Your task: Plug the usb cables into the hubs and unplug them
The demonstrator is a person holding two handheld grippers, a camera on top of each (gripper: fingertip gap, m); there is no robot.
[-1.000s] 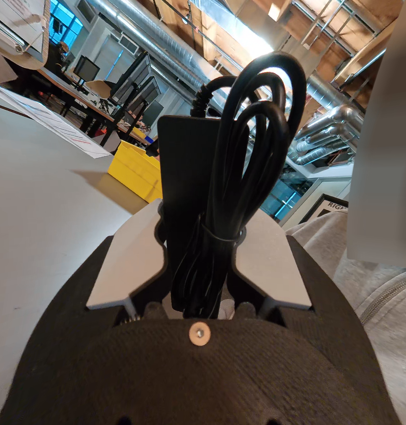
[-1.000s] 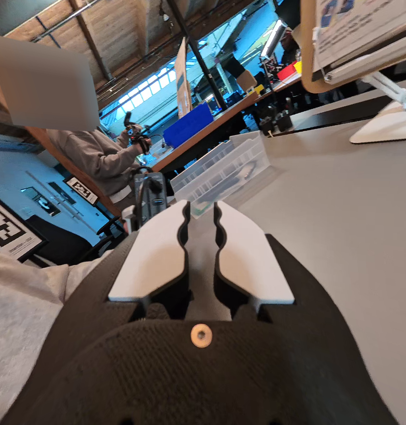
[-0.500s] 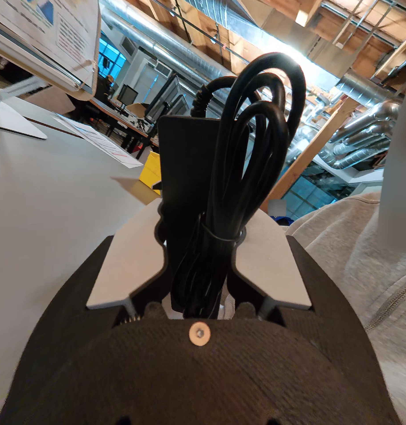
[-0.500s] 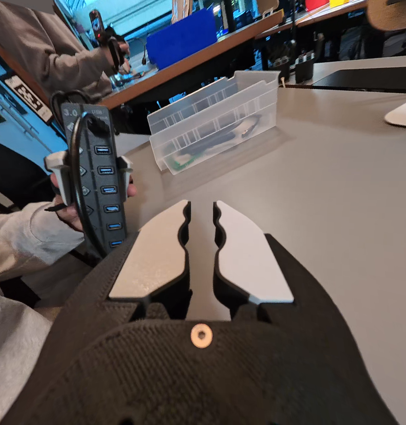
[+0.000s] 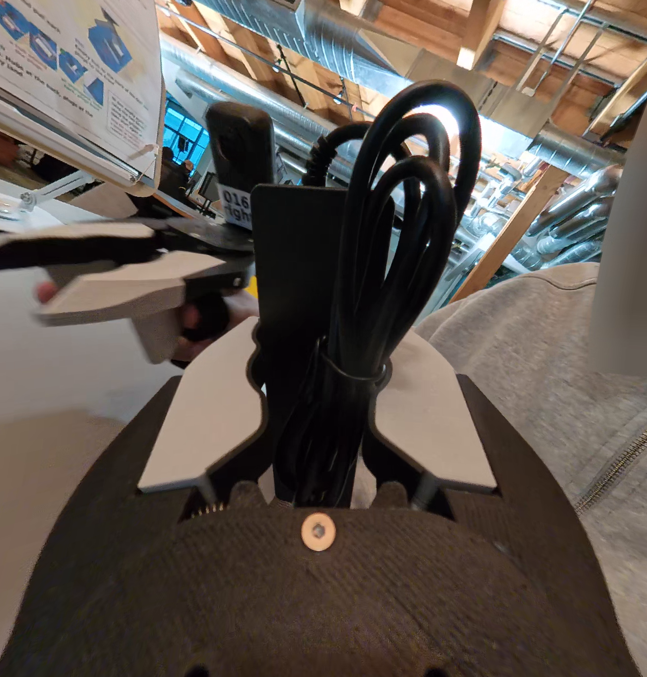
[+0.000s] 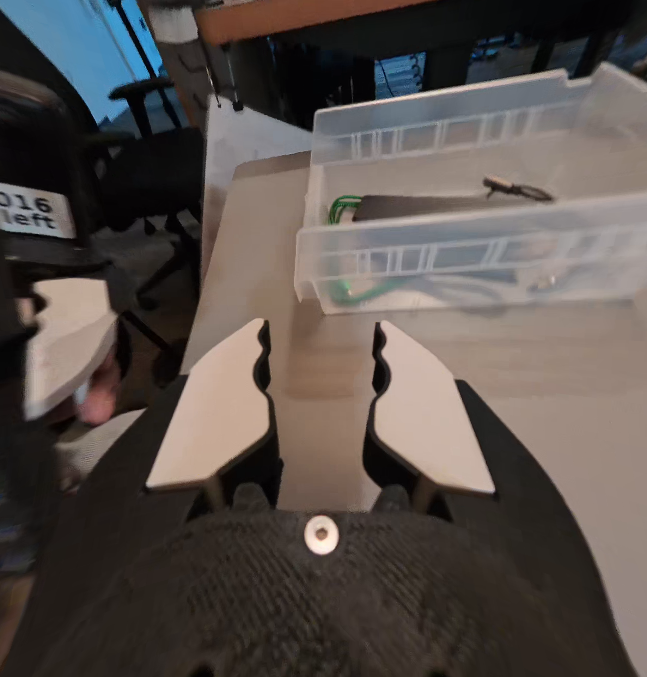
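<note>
My left gripper (image 5: pixel 320 351) is shut on a black USB hub (image 5: pixel 296 285) and holds it upright, together with the hub's bundled black cable (image 5: pixel 391 256). My right gripper (image 6: pixel 320 340) is open and empty, a little above the grey table (image 6: pixel 534 421). Just beyond it stands a clear plastic bin (image 6: pixel 461 252). The bin holds a green cable (image 6: pixel 345 210), a black hub (image 6: pixel 417 207) and other cables. The right gripper also shows in the left wrist view (image 5: pixel 14 282), to the left of the held hub. One left finger (image 6: pixel 65 348) shows at the left edge of the right wrist view.
A board with printed sheets on a white stand (image 5: pixel 76 73) rises at the table's far side. A black office chair (image 6: pixel 149 176) stands past the table's left edge. The holder's grey hoodie (image 5: pixel 534 384) is close on the right.
My right gripper has opened wider and swung down toward the clear bin. My left gripper has turned with the hub still held, and the right gripper has come into its view.
</note>
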